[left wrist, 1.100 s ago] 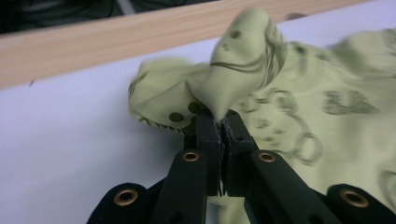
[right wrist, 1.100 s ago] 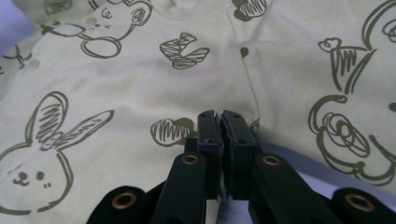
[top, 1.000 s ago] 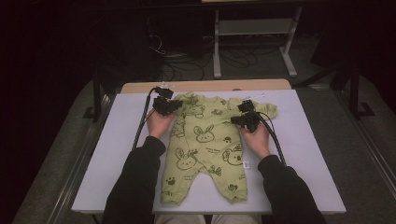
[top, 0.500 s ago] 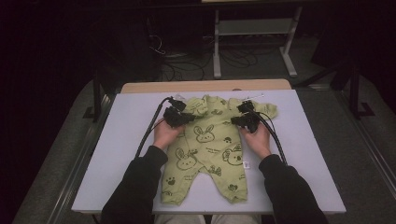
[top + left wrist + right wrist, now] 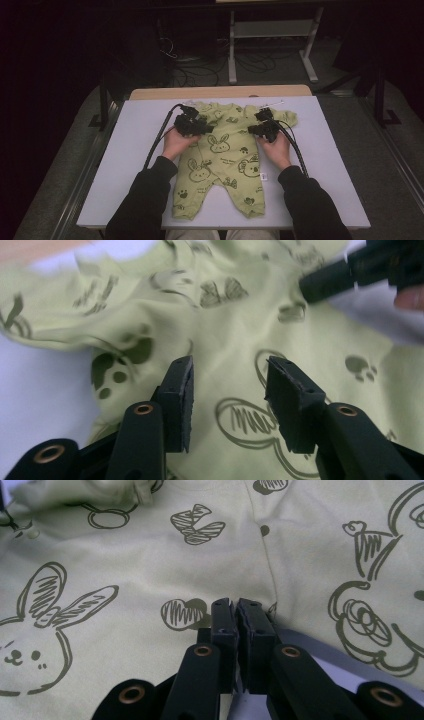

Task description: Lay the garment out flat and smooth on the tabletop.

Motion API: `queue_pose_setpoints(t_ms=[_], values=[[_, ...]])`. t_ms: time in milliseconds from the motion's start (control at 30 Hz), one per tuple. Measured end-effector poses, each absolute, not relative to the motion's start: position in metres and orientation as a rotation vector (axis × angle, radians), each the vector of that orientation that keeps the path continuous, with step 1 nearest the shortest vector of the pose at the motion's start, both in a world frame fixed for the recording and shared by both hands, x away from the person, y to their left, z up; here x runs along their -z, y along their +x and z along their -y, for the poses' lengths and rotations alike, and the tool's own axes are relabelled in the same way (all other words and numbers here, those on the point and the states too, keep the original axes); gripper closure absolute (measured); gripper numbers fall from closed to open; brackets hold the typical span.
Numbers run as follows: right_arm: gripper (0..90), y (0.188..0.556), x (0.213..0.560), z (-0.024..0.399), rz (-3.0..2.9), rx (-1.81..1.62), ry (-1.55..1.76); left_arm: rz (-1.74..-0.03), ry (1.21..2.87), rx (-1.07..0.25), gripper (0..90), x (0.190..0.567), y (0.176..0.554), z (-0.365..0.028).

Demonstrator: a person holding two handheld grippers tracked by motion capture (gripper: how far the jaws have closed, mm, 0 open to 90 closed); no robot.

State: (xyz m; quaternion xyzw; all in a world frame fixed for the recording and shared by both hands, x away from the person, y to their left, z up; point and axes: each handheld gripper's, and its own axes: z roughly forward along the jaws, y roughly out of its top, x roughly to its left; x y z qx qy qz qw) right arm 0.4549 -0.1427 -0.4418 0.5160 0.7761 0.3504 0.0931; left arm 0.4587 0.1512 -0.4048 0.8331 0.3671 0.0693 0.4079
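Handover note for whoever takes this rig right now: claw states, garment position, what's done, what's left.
Left claw: open, jaws apart above the chest of the pale green cotton baby romper with printed animals.
Right claw: shut at a fabric edge; whether cloth is pinched is unclear.
Romper lies front up on the white table, legs toward the person; the sleeve by the left claw is bunched inward.
Done: laid out.
Left: probably folding sleeves, then the body.

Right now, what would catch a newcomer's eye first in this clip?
A light green baby romper printed with dark bunnies and bears lies flat in the middle of the white table. The left gripper hovers open over its chest, while the right gripper is shut at the edge of the cloth by the sleeve.
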Motion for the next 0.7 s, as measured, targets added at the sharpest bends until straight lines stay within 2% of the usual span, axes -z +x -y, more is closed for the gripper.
queue_pose_setpoints(t_ms=[367, 567, 700], values=[[85.1, 0.455, 0.442, 0.142, -2.304, -1.039, 1.527, -1.111, 1.853, -0.270, 47.3, 0.390, 0.477, -0.198], [85.1, 0.455, 0.441, 0.142, -2.304, -1.039, 1.523, -1.247, 1.745, -0.260, 46.0, 0.403, 0.492, -0.218], [85.1, 0.455, 0.440, 0.143, -2.302, -1.044, 1.527, -1.329, 1.643, -0.207, 45.5, 0.414, 0.502, -0.228]])
